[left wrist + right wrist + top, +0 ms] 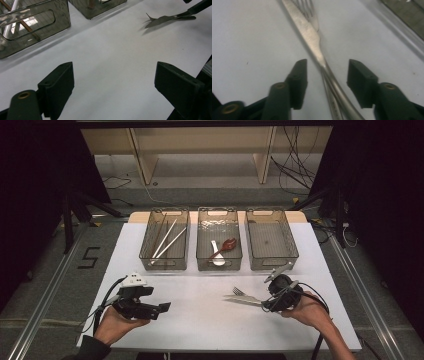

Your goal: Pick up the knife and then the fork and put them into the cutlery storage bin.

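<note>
While chopsticks point(165, 240) and spoons point(222, 249) lie binned, knife point(309, 37) and fork point(308, 10) remain unsorted between the unclenched right gripper point(327, 71); left gripper point(113, 82) is released, empty.

On the table point(200, 320) three bins stand in a row at the far side. The left bin point(165, 240) holds chopsticks point(167, 240). The middle bin point(219, 240) holds two spoons point(221, 251), one lying across the other. The right bin point(271, 240) stands just beside it. Near the right bin, on the near right part of the table, a knife point(310, 35) and a fork point(310, 11) lie together, the fork partly under the knife, their handles between the jaws of the right gripper point(327, 72). The left gripper point(162, 309) is at the near left, well apart from them.
</note>
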The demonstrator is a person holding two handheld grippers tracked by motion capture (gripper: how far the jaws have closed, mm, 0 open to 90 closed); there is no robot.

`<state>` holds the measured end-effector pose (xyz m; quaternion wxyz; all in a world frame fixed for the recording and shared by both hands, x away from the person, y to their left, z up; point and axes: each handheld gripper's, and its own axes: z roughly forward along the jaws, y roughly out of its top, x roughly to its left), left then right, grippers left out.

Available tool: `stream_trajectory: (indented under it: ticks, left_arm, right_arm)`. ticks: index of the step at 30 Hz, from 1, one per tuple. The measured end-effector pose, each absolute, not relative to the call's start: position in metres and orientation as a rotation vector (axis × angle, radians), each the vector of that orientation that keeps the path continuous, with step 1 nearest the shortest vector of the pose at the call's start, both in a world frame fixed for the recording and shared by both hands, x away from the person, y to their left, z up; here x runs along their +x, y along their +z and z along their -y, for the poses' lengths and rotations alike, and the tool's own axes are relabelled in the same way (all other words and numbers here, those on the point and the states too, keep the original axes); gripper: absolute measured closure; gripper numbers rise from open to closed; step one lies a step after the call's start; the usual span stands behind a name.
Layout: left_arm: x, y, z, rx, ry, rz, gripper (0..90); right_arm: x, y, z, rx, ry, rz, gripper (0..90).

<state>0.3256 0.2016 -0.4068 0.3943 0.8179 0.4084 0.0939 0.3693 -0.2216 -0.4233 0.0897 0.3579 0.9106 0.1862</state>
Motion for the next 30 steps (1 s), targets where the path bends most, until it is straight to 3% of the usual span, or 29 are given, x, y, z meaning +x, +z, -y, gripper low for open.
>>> stream_trajectory:
  ticks: [6,17,30]
  left_arm:
    - [0.325,-0.405,-0.203,2.059,0.246,-1.031,15.5]
    - [0.325,-0.406,-0.202,2.063,0.249,-1.024,15.5]
    - [0.325,-0.406,-0.201,2.072,0.246,-1.016,15.5]
  right_arm:
    - [0.377,-0.428,0.220,1.084,0.508,-2.729,36.0]
    - [0.386,-0.440,0.212,1.065,0.412,-2.793,35.8]
    - [0.388,-0.451,0.208,0.986,0.321,-2.846,51.3]
